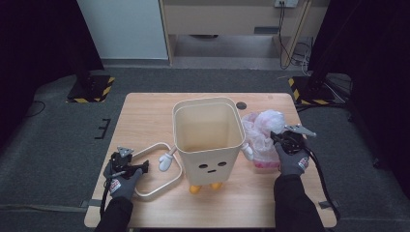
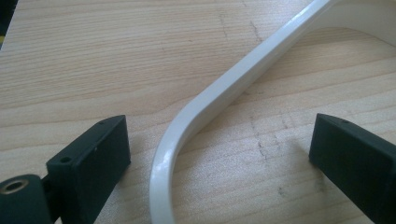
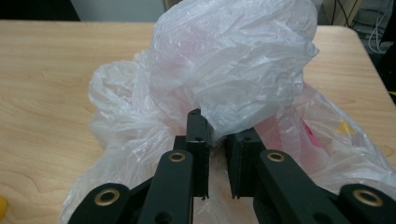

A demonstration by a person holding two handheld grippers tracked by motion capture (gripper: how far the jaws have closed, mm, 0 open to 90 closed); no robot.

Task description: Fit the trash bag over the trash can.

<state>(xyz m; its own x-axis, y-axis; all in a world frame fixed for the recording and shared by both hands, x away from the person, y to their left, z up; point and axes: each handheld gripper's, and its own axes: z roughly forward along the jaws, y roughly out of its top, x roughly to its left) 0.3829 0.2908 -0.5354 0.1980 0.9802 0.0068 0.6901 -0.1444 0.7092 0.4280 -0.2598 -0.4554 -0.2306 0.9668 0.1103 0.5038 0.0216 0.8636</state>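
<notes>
Centrally, cream bin [image 1: 209, 140] stands open on table [image 1: 145, 108]. Right of it, plastic bag [image 1: 263, 137], with right gripper [image 3: 215, 140] nearly closed, pinching a fold; lift high over the rim. Near-left, ring frame [image 2: 219, 93] lies between wide-open, empty left gripper [image 1: 130, 166] jaws. Room near side.

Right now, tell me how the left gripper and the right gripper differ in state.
The left gripper is open, its jaws straddling the cream plastic ring lying flat on the wooden table without touching it; the right gripper is shut on the crumpled translucent plastic bag. Left sits low at the table; right holds the bag bunched upward. Both are black.
</notes>
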